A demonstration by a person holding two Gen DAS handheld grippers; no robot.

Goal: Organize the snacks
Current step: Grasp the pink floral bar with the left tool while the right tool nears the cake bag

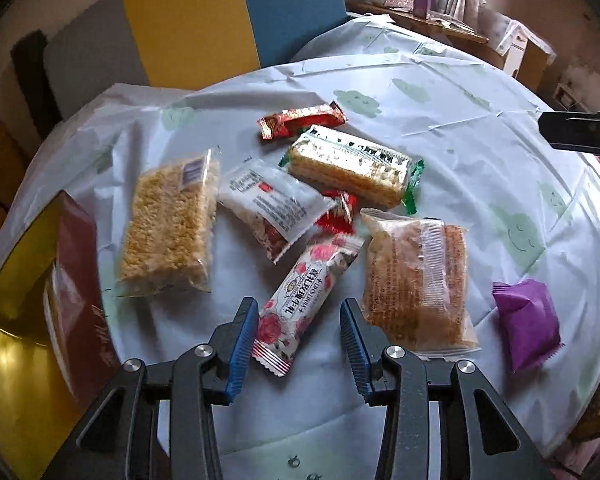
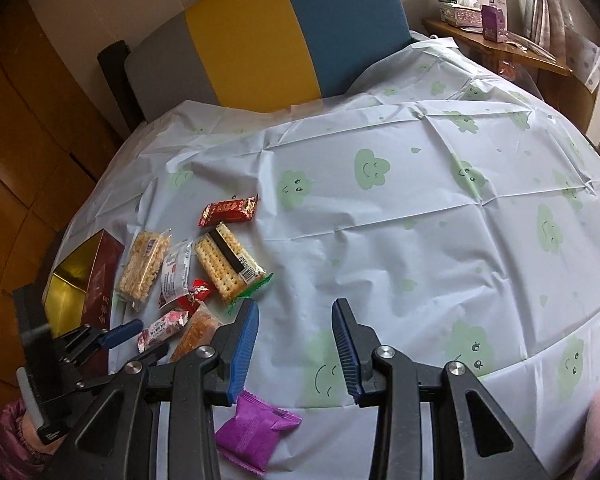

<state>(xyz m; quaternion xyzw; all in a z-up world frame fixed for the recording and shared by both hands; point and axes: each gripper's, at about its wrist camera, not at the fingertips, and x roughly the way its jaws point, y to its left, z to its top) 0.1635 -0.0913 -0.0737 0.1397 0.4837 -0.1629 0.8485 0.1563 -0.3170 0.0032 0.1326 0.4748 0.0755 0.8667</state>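
On the tablecloth point(image 1: 460, 92) lay eight snack packets: two red candies, at 12 o'clock point(image 1: 301, 121) and in the centre point(image 1: 340, 213); five bars and cakes; one purple packet point(image 1: 527, 322) at 4 o'clock. One gold box point(image 1: 40, 280) stood at 9 o'clock.

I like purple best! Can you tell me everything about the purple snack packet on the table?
The purple packet is a small, puffy pillow pack of shiny foil-like wrap with crimped, zigzag ends. It looks sealed. It lies flat on the tablecloth, apart from the other snacks, with nothing touching it. The right gripper hangs open above it. Any printing is too blurred to read.
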